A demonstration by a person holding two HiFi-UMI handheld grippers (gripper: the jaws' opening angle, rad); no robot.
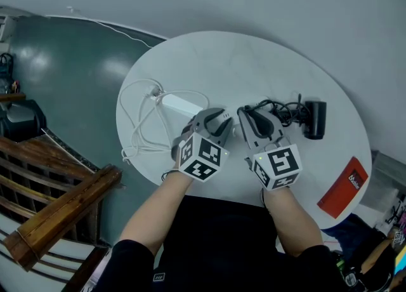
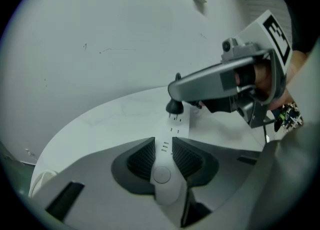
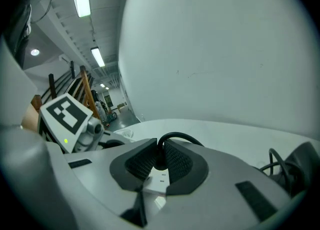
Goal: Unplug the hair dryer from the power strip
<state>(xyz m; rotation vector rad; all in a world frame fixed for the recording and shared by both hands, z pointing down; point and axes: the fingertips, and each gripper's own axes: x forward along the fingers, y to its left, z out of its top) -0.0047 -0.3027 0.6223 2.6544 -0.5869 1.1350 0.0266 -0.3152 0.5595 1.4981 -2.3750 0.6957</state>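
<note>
LEFT: left gripper (image 2: 163, 147) clamped on power strip (image 2: 181, 122) near table (image 1: 254, 62) middle | RIGHT: right gripper (image 3: 160, 150) pinching black plug (image 2: 175, 106) | DRYER: hair dryer (image 1: 315, 119) by right edge | RISK: bent pins from crooked pull; strip lifting from weak hold | VIEWS: plug's foot on strip seen only from left gripper view; whole dryer only from head view

White print on the red card (image 1: 343, 187) is too small to read.
</note>
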